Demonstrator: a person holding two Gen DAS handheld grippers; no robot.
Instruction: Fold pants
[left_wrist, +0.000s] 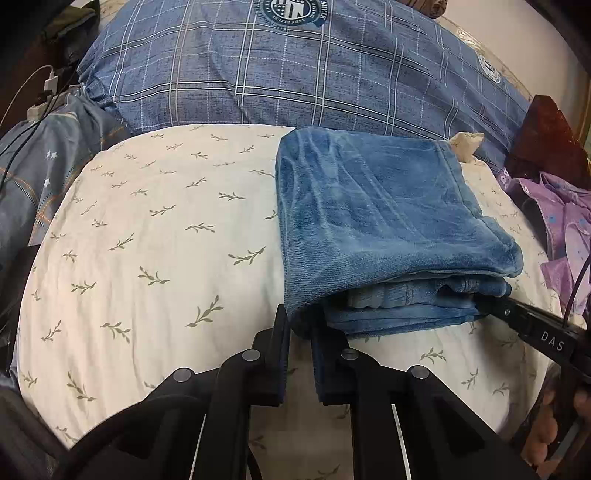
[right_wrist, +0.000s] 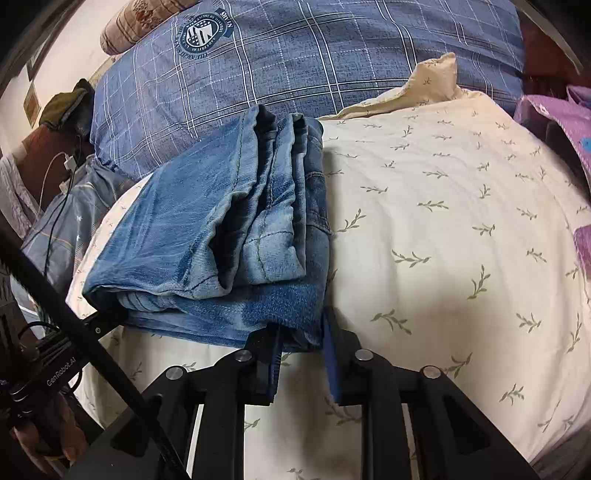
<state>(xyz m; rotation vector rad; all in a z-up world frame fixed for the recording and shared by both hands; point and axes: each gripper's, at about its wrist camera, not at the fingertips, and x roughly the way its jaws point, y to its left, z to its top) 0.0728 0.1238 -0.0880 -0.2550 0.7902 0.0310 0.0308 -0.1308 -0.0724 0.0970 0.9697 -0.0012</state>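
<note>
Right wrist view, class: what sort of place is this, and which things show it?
Most likely a bedroom, on a bed: a leaf-print sheet covers the surface, a blue plaid pillow lies behind the folded jeans, and phone chargers hang at the side.

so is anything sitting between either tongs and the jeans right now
Nothing visible. The left tongs pinch the near left corner of the folded blue denim jeans, and the right tongs grip the near right corner, on the cream leaf-print sheet.

pants (left_wrist: 388, 229) on cushion (left_wrist: 166, 240) | pillow (left_wrist: 295, 74) behind both | grippers at pants' near edge (one per corner)
</note>
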